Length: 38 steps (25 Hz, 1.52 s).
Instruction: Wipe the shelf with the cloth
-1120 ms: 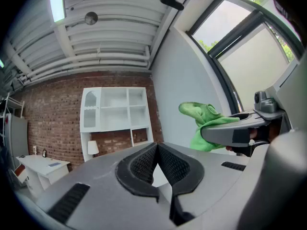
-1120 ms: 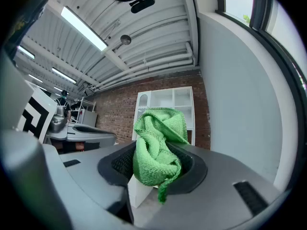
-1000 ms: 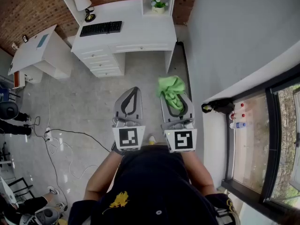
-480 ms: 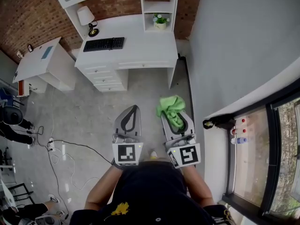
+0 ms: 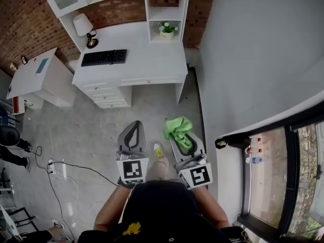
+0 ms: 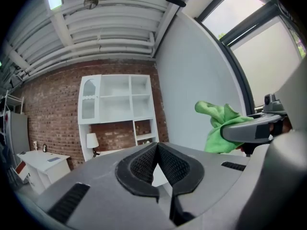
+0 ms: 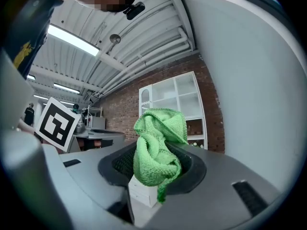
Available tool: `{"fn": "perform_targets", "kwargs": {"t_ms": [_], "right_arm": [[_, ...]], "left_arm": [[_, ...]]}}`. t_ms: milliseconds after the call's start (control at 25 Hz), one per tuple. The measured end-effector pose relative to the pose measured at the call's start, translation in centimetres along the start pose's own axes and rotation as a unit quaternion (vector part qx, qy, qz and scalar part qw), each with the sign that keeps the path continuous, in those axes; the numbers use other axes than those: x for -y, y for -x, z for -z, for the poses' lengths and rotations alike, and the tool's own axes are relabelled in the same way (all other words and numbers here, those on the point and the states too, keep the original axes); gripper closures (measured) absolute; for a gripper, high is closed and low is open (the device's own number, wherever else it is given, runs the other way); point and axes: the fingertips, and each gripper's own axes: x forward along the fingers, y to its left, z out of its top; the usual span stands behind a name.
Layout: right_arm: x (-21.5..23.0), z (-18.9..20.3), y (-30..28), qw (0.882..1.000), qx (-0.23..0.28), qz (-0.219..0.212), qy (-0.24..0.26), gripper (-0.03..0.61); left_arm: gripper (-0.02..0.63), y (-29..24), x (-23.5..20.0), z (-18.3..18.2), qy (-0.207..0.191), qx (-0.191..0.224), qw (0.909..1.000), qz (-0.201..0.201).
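Left tongs (image 6: 157, 147): closed tip to tip, nothing between them; held low in front of the person.
Right tongs (image 7: 156, 166): clamped on the cloth (image 7: 158, 147), just beside the left pair.
Cloth: green and bunched; a wad stands above the tips and a short tail hangs below. It is carried over the floor (image 5: 91, 120), well apart from the shelf.
Handling (judgement): light, soft and floppy, with a nap that should grip. Nothing to break. The pinch through the middle of the bunch looks sound; the wad ahead of the tips is the part to press on a board.
Counter (image 5: 136, 54): white, against the brick wall; a keyboard (image 5: 104, 57) and a lamp (image 5: 83, 27) sit on it.
Shelf (image 5: 167, 6): white unit standing on the counter's right end, with open compartments.
Compartments: the lowest holds a small potted plant (image 5: 167, 29); in those above I can make out nothing.
Stage (judgement): approach; wiping not yet begun.
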Motion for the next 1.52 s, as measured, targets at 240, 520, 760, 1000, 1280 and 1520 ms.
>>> {"fn": "perform_targets", "kwargs": {"t_ms": [240,520,760,1000,1280,1520], "right_arm": [[5.3,-2.2,-5.6,0.999,-0.016,0.030,0.021,0.437],[10.9,-4.6,-13.4,0.994,-0.031,0.059,0.082,0.436],[13.0,-4.0,-18.9,0.994,-0.044,0.056,0.080,0.436],[16.0,-1.7,-23.6,0.996,-0.058,0.018,0.058,0.436],[23.9,-0.9,-28.4,0.998,-0.045,-0.024,0.035,0.436],[35.1,-3.2,-32.6,1.000,-0.006,-0.022,0.017,0.436]], "left_arm": [[0.597,-8.1,-1.5,-1.3,0.017,0.010,0.9996,0.021],[0.597,-18.0,-3.1,-2.3,0.054,0.030,0.9968,0.051],[0.597,-23.7,-4.0,-1.6,0.069,0.023,0.9946,0.074],[0.597,-28.2,-5.4,0.0,0.056,-0.012,0.9972,0.048],[0.597,-35.8,-5.1,-0.5,0.037,-0.041,0.9984,-0.007],[0.597,-43.8,-5.7,-6.5,0.006,-0.018,0.9977,-0.065]]}}
